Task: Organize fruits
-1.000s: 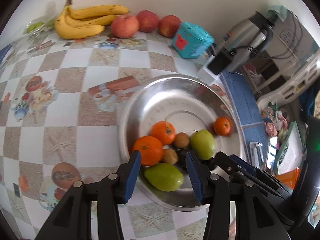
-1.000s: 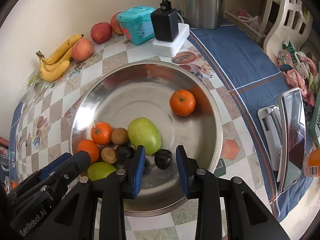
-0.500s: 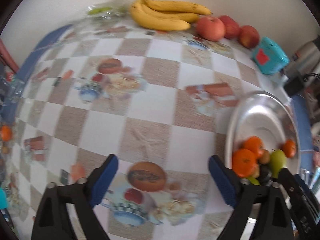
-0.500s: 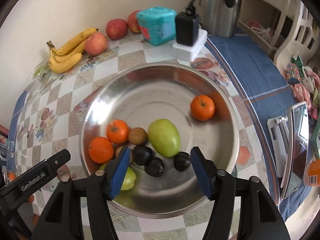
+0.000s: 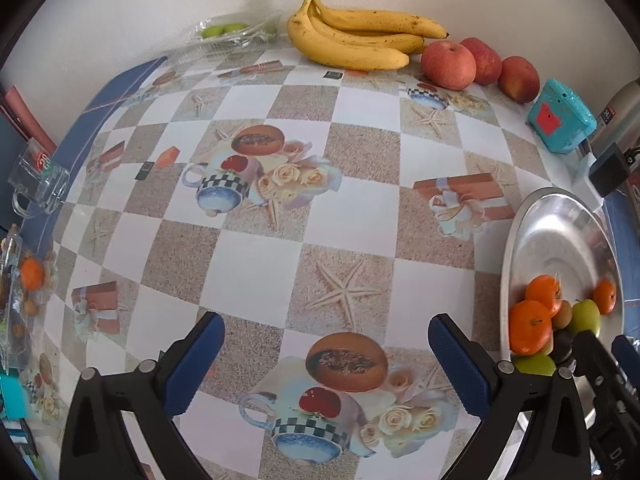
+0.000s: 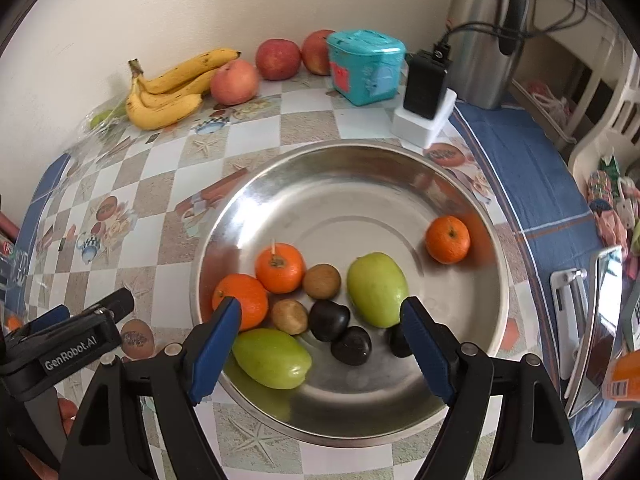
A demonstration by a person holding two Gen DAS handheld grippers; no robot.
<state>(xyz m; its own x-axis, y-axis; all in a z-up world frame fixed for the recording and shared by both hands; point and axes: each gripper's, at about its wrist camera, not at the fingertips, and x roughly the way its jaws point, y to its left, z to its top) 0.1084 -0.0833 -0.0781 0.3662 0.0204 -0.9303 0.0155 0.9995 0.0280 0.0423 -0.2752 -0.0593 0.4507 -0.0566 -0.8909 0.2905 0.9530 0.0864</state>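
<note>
A steel bowl [image 6: 344, 145] holds three oranges [image 6: 279, 268], two green fruits [image 6: 376, 288], two brown fruits [image 6: 321, 281] and several dark plums [image 6: 351, 345]. My right gripper [image 6: 320, 306] hovers over the bowl's near side. Its jaws are opening and grip nothing; the plums lie below the gap. My left gripper [image 5: 326, 322] hangs over the patterned tablecloth, left of the bowl [image 5: 560, 220]. Its jaws are opening wide with nothing between them. Bananas [image 5: 360, 40] and three apples [image 5: 448, 65] lie by the far wall.
A teal box [image 6: 364, 66], a black charger on a white block [image 6: 424, 84] and a steel kettle [image 6: 480, 40] stand behind the bowl. A glass mug [image 5: 38, 180] sits at the table's left edge. A phone on a stand [image 6: 600, 320] is at the right.
My left gripper had a green fruit between its jaws at the bowl; it has opened wide and swung left over the cloth. My right gripper's jaws have spread apart above the plums.
</note>
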